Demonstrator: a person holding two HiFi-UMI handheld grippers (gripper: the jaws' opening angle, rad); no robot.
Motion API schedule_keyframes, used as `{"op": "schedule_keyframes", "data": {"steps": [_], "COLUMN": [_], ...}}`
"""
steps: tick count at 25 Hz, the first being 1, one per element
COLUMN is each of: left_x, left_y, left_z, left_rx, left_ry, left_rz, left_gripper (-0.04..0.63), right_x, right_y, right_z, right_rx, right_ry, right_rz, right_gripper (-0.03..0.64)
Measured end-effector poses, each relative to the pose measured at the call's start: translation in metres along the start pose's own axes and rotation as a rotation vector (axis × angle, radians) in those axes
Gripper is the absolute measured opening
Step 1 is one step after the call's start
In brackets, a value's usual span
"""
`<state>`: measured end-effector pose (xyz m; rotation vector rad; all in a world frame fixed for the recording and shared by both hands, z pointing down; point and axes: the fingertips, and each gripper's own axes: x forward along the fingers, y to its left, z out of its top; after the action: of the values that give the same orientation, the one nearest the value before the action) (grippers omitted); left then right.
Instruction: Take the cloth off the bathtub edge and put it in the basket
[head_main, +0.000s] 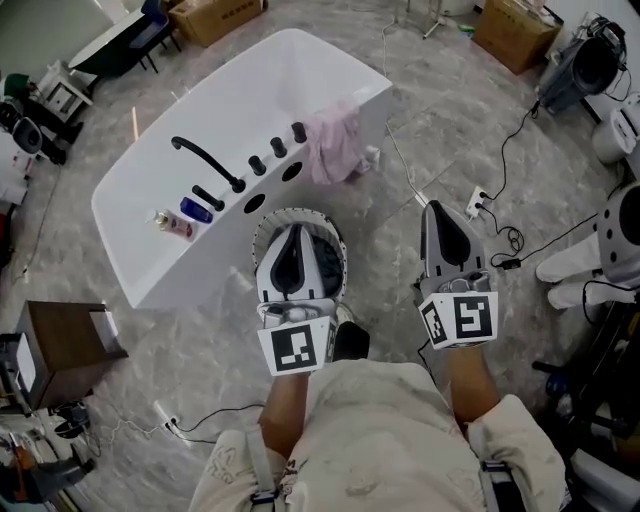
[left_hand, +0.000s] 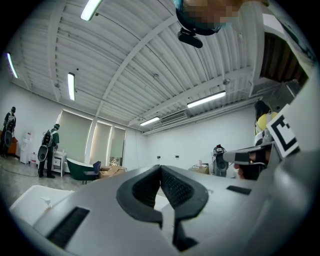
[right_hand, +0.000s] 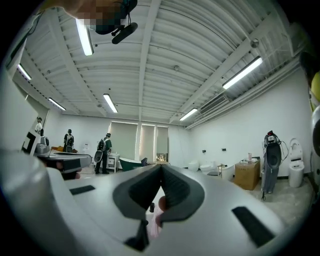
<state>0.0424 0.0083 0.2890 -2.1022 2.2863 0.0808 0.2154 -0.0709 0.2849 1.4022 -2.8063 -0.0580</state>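
Plainly soft and light by the look of it, the pink cloth (head_main: 335, 146) hangs limp over the bathtub (head_main: 262, 95) edge, at twelve o'clock from the basket (head_main: 262, 236); a draped fold near the rim seems the best hold. Left gripper (head_main: 297, 232) and right gripper (head_main: 438, 208) both have fingers pressed together, holding nothing

On bathtub (head_main: 165, 265) rim, right end: cloth (head_main: 336, 146); leftward along same rim: faucet (head_main: 207, 161), bottles (head_main: 176, 224). Against bathtub's near side: basket (head_main: 336, 250). Left of bathtub: cabinet (head_main: 66, 345). Right, on floor: power strip (head_main: 477, 204)
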Motion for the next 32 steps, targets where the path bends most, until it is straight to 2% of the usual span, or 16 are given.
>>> {"op": "schedule_keyframes", "data": {"steps": [7,11,18,25,32], "left_x": [0.044,0.052,0.060,0.094,0.167], "left_y": [0.070,0.109,0.158,0.180,0.192], "left_z": [-0.003,-0.003,-0.006,-0.018,-0.034], "left_rx": [-0.008,-0.032,-0.024,0.011,0.024], "left_ry": [-0.022,-0.032,-0.045,-0.025,0.004], "left_rz": [0.063,0.113,0.206,0.267,0.314], "left_gripper": [0.003,0.003,0.003,0.003,0.003], "right_x": [0.084,0.115,0.165,0.221,0.306], "right_y": [0.037,0.061,0.091,0.083,0.049], "right_z": [0.002,0.006,0.003,-0.018,-0.031], "right_rx": [-0.030,-0.055,-0.048,-0.006,0.030], "right_ry": [0.021,0.010,0.005,0.038,0.039], "right_rz": [0.059,0.101,0.173,0.218,0.252], "right_gripper": [-0.011,-0.012,-0.011,-0.011,-0.011]}}
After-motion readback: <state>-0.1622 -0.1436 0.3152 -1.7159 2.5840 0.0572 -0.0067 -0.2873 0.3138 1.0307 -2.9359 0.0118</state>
